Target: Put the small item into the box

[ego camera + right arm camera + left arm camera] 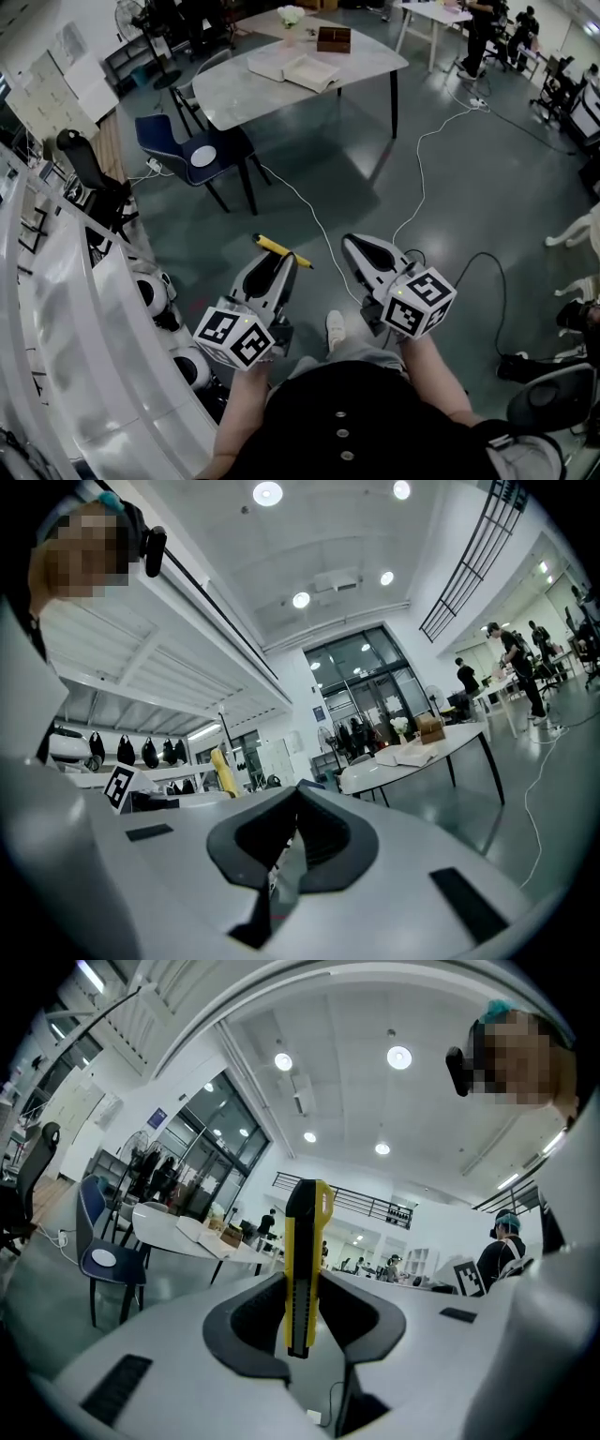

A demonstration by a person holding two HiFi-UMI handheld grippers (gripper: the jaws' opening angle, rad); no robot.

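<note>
Head view: two claws, one cutter.

**Black top, white tools**

The person wears a black top with a row of small pale buttons down the front, light grey trousers and a white shoe. The left gripper and right gripper have smooth white shells, dark grey pads and black rectangular insets. Each carries a white cube printed with black square markers.
</note>
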